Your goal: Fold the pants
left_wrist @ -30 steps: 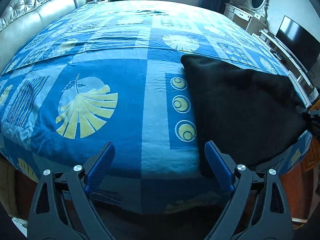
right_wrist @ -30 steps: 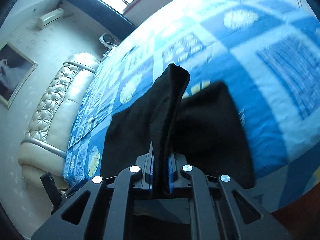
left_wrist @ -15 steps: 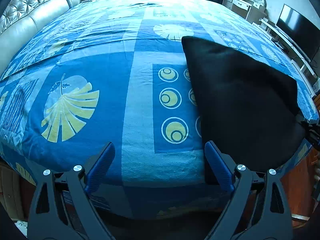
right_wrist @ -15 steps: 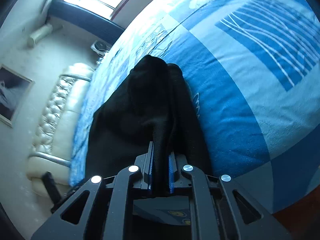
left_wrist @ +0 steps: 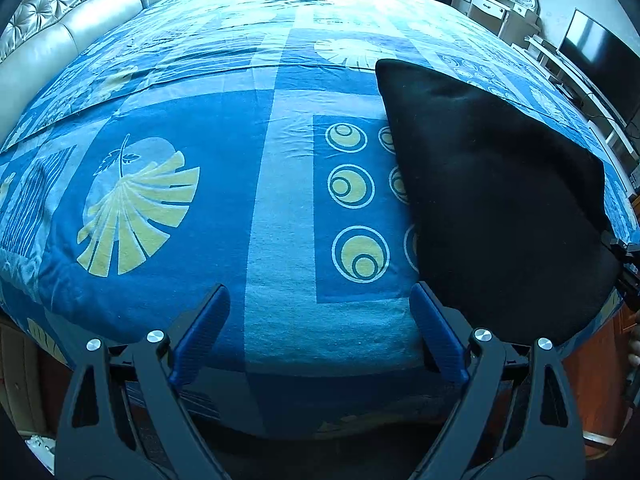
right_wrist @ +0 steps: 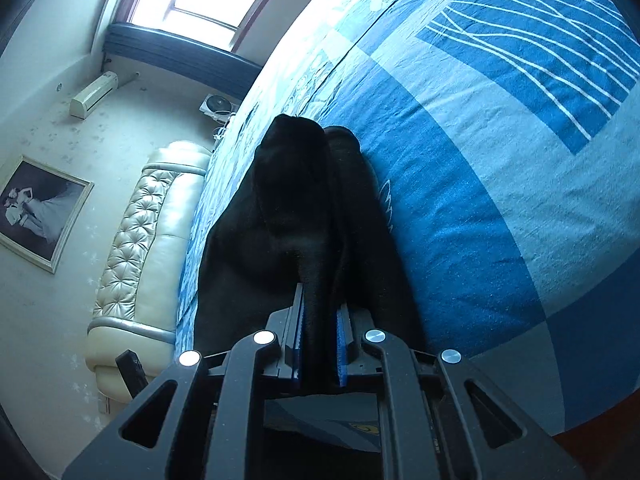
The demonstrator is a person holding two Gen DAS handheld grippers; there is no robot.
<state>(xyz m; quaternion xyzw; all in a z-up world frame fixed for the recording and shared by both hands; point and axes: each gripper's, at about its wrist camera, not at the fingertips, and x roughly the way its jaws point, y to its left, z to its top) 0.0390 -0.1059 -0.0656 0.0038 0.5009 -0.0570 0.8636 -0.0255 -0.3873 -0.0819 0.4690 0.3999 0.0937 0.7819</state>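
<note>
Left wrist view: left claw is hanging wide w/ nothing in it, over the near edge of the bed; black pants are lying folded on bed's right side. Right wrist view: right claw is pinching pants edge.

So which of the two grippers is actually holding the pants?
The right gripper, shut on the black pants; the left gripper is open with nothing between its fingers.
</note>
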